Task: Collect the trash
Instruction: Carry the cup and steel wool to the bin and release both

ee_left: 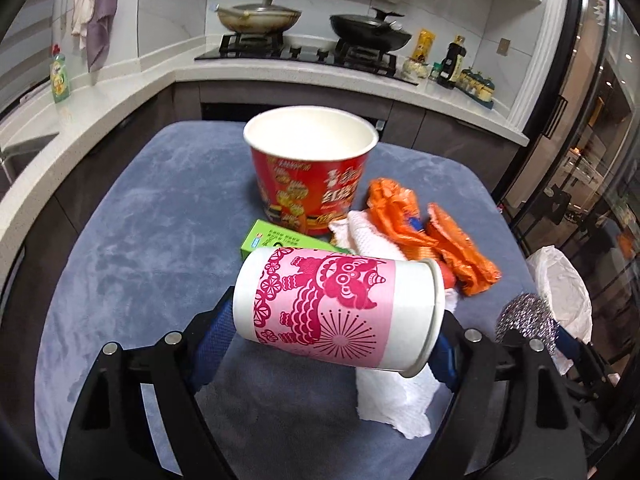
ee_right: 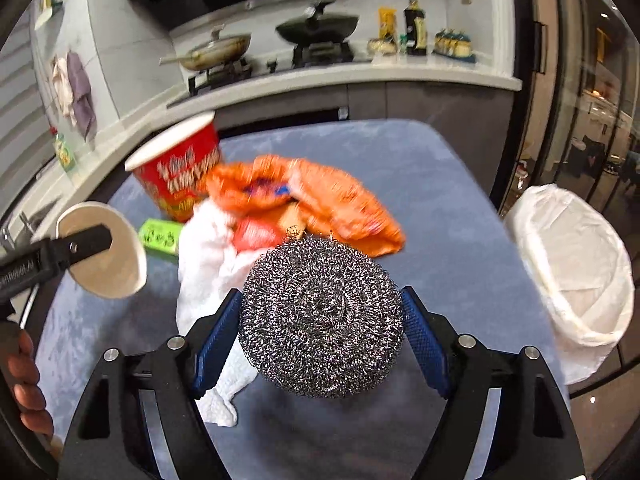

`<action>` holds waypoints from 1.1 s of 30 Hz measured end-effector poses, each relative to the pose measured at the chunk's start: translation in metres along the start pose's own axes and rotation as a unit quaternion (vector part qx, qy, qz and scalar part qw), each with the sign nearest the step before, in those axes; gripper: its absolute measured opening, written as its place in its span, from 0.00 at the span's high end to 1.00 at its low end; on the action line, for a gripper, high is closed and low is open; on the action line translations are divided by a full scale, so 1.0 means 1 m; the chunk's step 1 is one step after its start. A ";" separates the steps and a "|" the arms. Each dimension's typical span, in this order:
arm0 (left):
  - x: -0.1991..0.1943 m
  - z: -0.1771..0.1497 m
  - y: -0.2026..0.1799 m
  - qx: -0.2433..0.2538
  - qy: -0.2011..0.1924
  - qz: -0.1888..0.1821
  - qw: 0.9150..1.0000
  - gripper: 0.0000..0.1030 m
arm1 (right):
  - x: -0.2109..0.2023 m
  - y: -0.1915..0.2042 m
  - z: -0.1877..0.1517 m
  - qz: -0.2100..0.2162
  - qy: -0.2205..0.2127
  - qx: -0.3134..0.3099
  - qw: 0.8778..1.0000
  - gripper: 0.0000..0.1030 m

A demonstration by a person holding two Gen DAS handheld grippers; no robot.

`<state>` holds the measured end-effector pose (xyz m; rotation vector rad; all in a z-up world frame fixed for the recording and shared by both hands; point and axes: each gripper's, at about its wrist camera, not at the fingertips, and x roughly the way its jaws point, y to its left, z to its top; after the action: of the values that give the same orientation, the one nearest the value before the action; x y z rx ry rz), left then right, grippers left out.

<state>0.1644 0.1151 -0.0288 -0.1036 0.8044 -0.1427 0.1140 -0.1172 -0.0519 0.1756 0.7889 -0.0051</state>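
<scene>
Two pieces of trash are in hand at once. The left hand-held gripper is clamped on a paper cup lying sideways between its blue pads, one pad on the base end and the other at the rim end, clear of the blue-covered worktop. The right hand-held gripper is closed on a steel scouring ball, pads pressing its two sides.

Still on the worktop lie a red noodle tub, an orange wrapper, a white paper towel and a small green box, all bunched close together.

A white-lined bin stands off the right edge of the worktop, its mouth open. The step now looks to be carrying both items to it.

To do that well, I would send the scouring ball first, since that hand is nearer the bin, and bring it right over the opening before letting go. The cup needs more care: held end to end, it can crush or pivot out if squeezed harder or swung fast, so keep the grip steady and move smoothly. The left hand must cross over the remaining pile, so carry it high enough not to knock the noodle tub or drag the towel.
</scene>
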 end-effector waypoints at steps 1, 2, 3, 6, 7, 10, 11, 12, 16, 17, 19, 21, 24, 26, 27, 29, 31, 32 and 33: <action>-0.006 0.000 -0.004 0.005 -0.006 -0.002 1.000 0.24 | -0.006 -0.004 0.002 -0.002 -0.007 0.004 1.000 0.27; -0.011 0.001 -0.008 0.009 -0.011 -0.005 1.000 0.24 | -0.010 -0.007 0.004 -0.003 -0.012 0.007 1.000 0.27; -0.015 0.002 -0.012 0.011 -0.015 -0.009 1.000 0.24 | -0.018 -0.013 0.006 -0.006 -0.021 0.011 1.000 0.27; -0.029 0.005 -0.027 0.019 -0.026 -0.021 0.999 0.24 | -0.036 -0.029 0.013 -0.014 -0.040 0.022 0.999 0.27; -0.034 0.005 -0.031 0.024 -0.030 -0.025 0.999 0.24 | -0.043 -0.034 0.015 -0.017 -0.046 0.026 0.998 0.27; -0.046 0.007 -0.052 0.039 -0.043 -0.036 0.998 0.24 | -0.061 -0.051 0.019 -0.027 -0.066 0.035 0.997 0.27; -0.049 0.008 -0.058 0.044 -0.046 -0.041 0.997 0.24 | -0.068 -0.059 0.021 -0.032 -0.074 0.040 0.996 0.27; -0.053 0.009 -0.067 0.051 -0.049 -0.048 0.996 0.24 | -0.073 -0.065 0.021 -0.035 -0.078 0.042 0.995 0.27; -0.059 0.011 -0.104 0.078 -0.055 -0.068 0.993 0.24 | -0.092 -0.096 0.023 -0.058 -0.094 0.054 0.992 0.27; -0.058 0.011 -0.118 0.088 -0.054 -0.077 0.992 0.24 | -0.096 -0.105 0.023 -0.067 -0.096 0.056 0.992 0.27; -0.056 0.011 -0.139 0.100 -0.050 -0.092 0.989 0.24 | -0.100 -0.119 0.022 -0.081 -0.100 0.060 0.990 0.27; -0.052 0.011 -0.166 0.118 -0.048 -0.107 0.986 0.24 | -0.104 -0.140 0.021 -0.097 -0.102 0.070 0.987 0.27; -0.044 0.011 -0.206 0.149 -0.045 -0.125 0.980 0.25 | -0.108 -0.173 0.018 -0.115 -0.103 0.094 0.984 0.27; -0.040 0.010 -0.229 0.164 -0.044 -0.134 0.976 0.25 | -0.108 -0.197 0.016 -0.123 -0.099 0.115 0.981 0.27; -0.037 0.010 -0.244 0.172 -0.043 -0.145 0.973 0.25 | -0.107 -0.204 0.015 -0.125 -0.098 0.121 0.980 0.27; -0.031 0.008 -0.263 0.181 -0.042 -0.160 0.970 0.25 | -0.104 -0.221 0.014 -0.130 -0.095 0.134 0.978 0.27; -0.020 0.007 -0.284 0.192 -0.036 -0.166 0.967 0.25 | -0.099 -0.239 0.013 -0.138 -0.091 0.144 0.976 0.27; -0.013 0.006 -0.294 0.197 -0.032 -0.169 0.965 0.25 | -0.096 -0.247 0.013 -0.143 -0.088 0.146 0.975 0.27; -0.006 0.006 -0.302 0.199 -0.028 -0.169 0.965 0.25 | -0.094 -0.251 0.014 -0.147 -0.086 0.147 0.974 0.27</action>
<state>0.1378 -0.1812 0.0242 0.1359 0.6821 -0.6191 0.0400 -0.3728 -0.0153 0.3322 0.6319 -0.4137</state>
